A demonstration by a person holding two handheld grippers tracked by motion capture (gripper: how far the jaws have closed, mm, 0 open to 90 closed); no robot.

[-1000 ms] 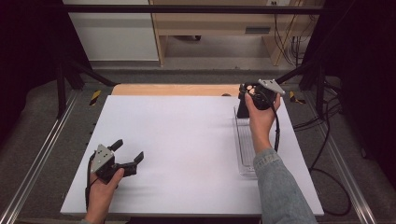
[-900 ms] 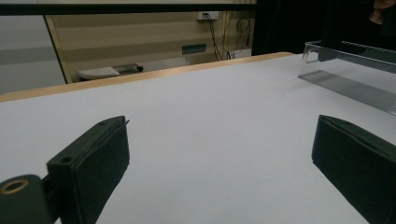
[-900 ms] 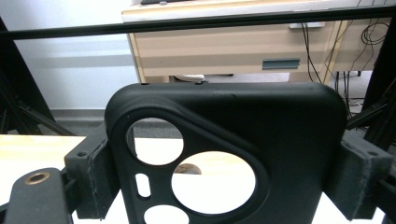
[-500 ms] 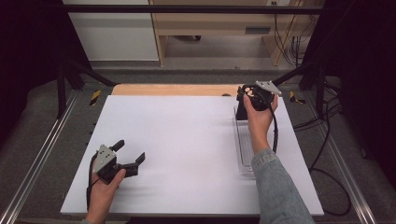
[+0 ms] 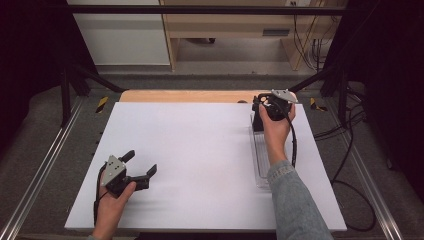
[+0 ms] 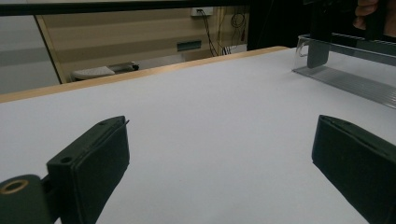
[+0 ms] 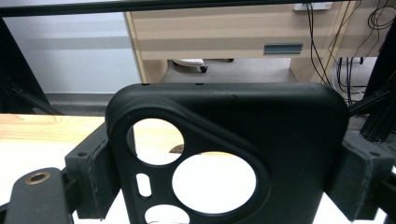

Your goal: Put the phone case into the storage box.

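A black phone case (image 7: 289, 140) with round camera cutouts stands upright between the jaws of my right gripper (image 7: 224, 172), whose pads (image 7: 93, 177) press on its two side edges. In the high view, the right gripper (image 5: 267, 111) holds the phone case (image 5: 256, 120) at the far end of a clear plastic tray (image 5: 261, 165) on the table's right side. The case's lower end reaches into the tray (image 6: 345, 77). My left gripper (image 5: 141, 162) rests low at the near left of the white table (image 5: 200, 150). It is open, with nothing between its jaws (image 6: 219, 163).
A strip of bare wood (image 5: 185, 96) runs along the table's far edge. Metal rails (image 5: 40, 170) flank the table, and cables (image 5: 345, 165) trail on the floor at the right. Beyond the table stand a wooden desk (image 5: 235, 25) and a white cabinet (image 5: 120, 35).
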